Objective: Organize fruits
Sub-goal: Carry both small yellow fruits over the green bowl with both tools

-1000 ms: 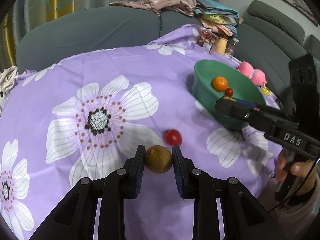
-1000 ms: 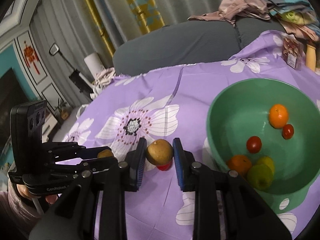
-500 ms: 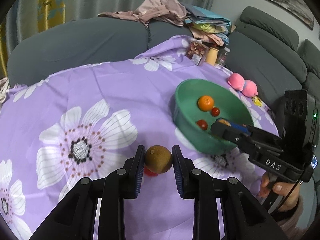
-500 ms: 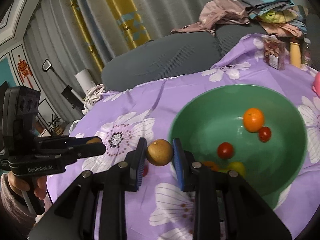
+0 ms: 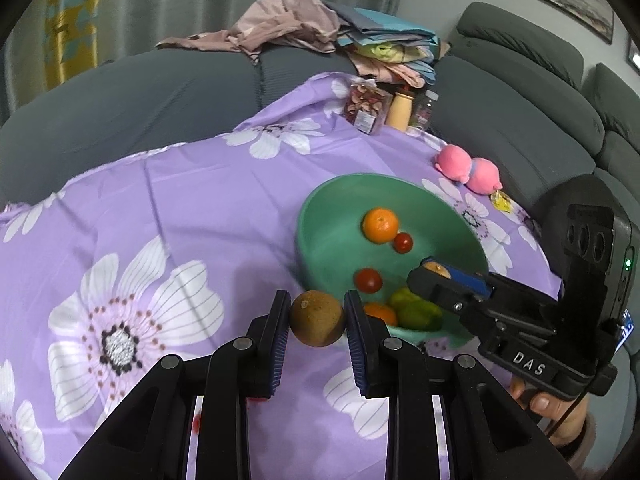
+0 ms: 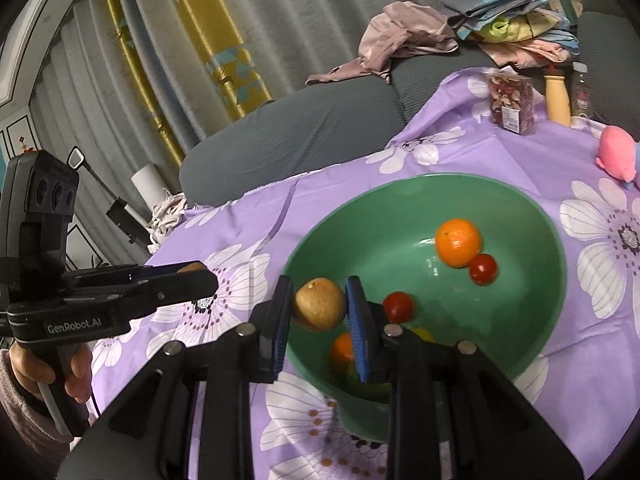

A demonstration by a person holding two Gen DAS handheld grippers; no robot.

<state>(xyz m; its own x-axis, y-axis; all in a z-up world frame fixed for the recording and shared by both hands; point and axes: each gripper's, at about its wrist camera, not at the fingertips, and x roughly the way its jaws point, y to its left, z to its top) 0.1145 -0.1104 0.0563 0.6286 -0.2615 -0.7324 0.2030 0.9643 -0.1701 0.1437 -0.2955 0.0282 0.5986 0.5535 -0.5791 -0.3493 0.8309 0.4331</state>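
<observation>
**Grippers carry two brown fruits to the green bowl**

Left gripper (image 5: 317, 320) is clamped on a round brown fruit (image 5: 317, 323), pinched across its middle between the blue pads, hanging just short of the near rim of the green bowl (image 5: 320, 216); the right gripper (image 6: 320, 312) grips a paler brown fruit (image 6: 320, 309) the same way, held over the bowl's near edge; both fruits are off the purple flowered cloth (image 5: 200, 200).

The bowl already holds an orange (image 6: 458, 242), a small red tomato (image 6: 483, 269) touching it, another tomato (image 6: 398, 306) nearer the middle, and a second orange (image 5: 380, 314) beside green fruit (image 5: 418, 314) low by the near wall; that last cluster is partly hidden behind the fingers, so its count is uncertain.

Each brown fruit looks light, firm and matt-skinned, probably not slippery; being round, it would likely roll once let go, and soft flesh could bruise under a hard squeeze or a drop; the hold across the widest part, centred on the pads, seems the sound one, and a low release inside the bowl would suit it.

Readable writing: "DAS" on the right gripper's body as seen from the left wrist; "GenRobot.AI" on the left gripper's body as seen from the right wrist; the label on the snack packet (image 6: 512, 106) at the cloth's far edge is too small to read.
</observation>
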